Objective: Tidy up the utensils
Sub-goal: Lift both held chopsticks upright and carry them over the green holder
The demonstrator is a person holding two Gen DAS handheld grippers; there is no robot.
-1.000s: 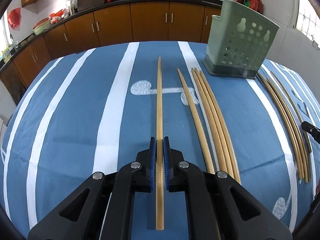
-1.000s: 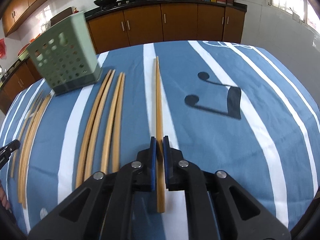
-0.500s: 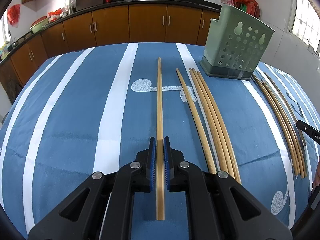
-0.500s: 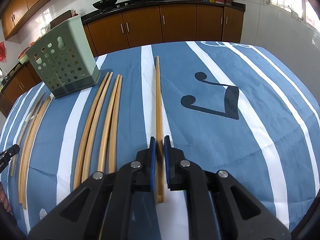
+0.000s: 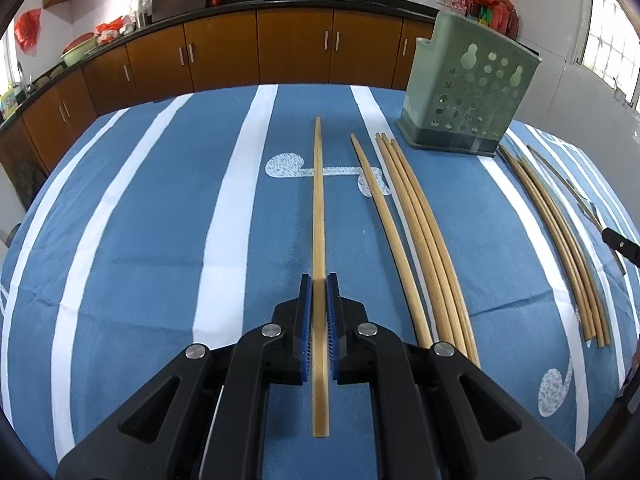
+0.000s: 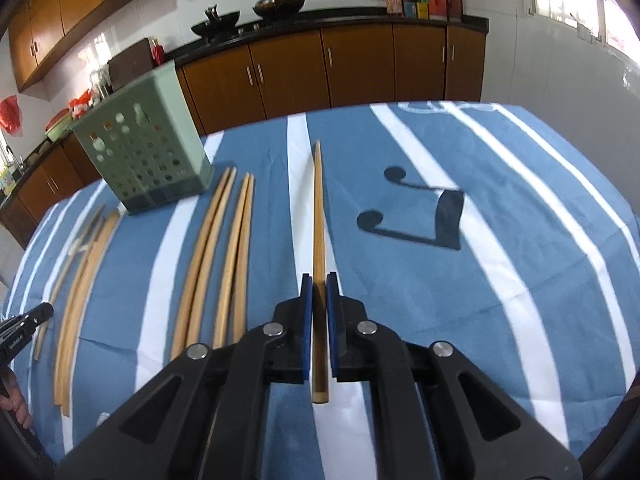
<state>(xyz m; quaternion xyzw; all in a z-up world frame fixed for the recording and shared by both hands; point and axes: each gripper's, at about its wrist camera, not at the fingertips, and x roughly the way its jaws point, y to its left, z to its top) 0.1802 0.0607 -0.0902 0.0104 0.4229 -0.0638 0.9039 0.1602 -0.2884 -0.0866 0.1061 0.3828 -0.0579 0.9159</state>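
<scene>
My left gripper (image 5: 319, 280) is shut on a long bamboo chopstick (image 5: 318, 200) that points away over the blue striped tablecloth. My right gripper (image 6: 319, 280) is shut on another bamboo chopstick (image 6: 318, 216), held clear above the cloth. A green perforated utensil holder (image 5: 464, 92) stands upright at the back right in the left wrist view and at the left in the right wrist view (image 6: 148, 160). Several loose chopsticks (image 5: 416, 224) lie right of my left gripper, and more (image 5: 556, 232) lie past the holder. In the right wrist view loose chopsticks (image 6: 216, 256) lie to the left.
The table is covered by a blue cloth with white stripes (image 5: 228, 216) and a black note print (image 6: 416, 216). Brown kitchen cabinets (image 5: 292, 48) with woks on the counter run behind it. The other gripper's tip shows at the edges (image 5: 620, 244) (image 6: 24, 324).
My right gripper has risen and tilted with its chopstick, so the table looks farther off. My left gripper with its chopstick has also lifted slightly.
</scene>
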